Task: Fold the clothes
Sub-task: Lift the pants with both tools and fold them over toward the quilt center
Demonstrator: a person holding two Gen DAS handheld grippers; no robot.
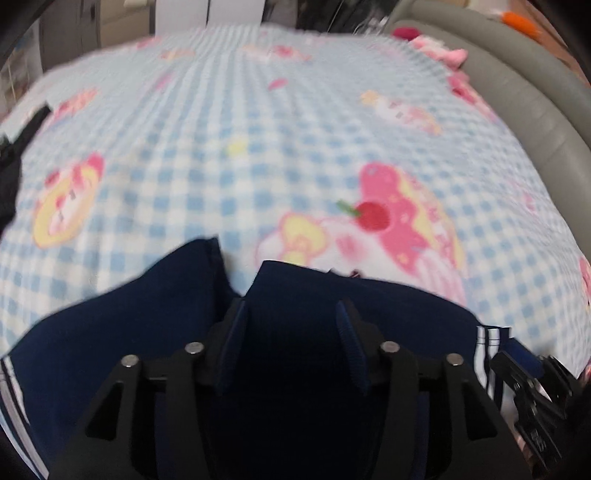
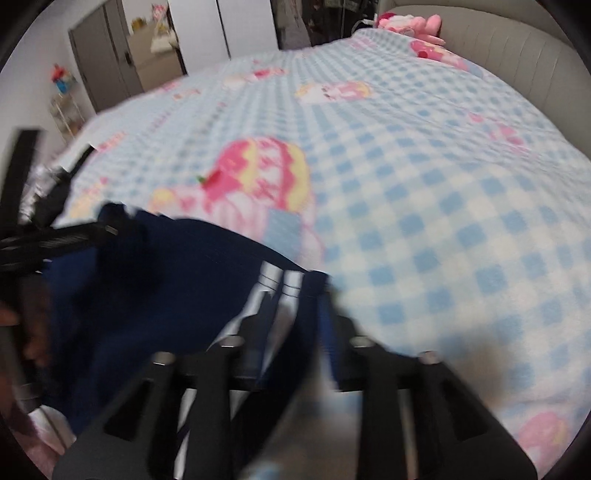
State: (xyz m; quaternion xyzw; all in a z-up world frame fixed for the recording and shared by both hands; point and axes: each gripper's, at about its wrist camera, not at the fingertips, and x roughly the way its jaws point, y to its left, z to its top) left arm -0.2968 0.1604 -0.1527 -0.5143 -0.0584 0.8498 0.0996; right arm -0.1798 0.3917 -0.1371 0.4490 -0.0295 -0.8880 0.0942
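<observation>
Garment (image 1: pixel 147 325) is lying on the blanket (image 1: pixel 258 129) at the near edge of the bed, the blanket spreading away behind it to the far side. Left claw (image 1: pixel 291 332) is sitting over the garment's middle, jaws apart with cloth lying between them. Right claw (image 2: pixel 291 332) is sitting at the garment's right end, over its striped edge (image 2: pixel 280 284), with blanket lying to its right. Headboard (image 2: pixel 517 55) is running along the bed's right side. Plush toy (image 2: pixel 410 22) is lying at the bed's far right corner, against the headboard. Cabinet (image 2: pixel 107 66) is standing beyond the bed's far left side.
</observation>
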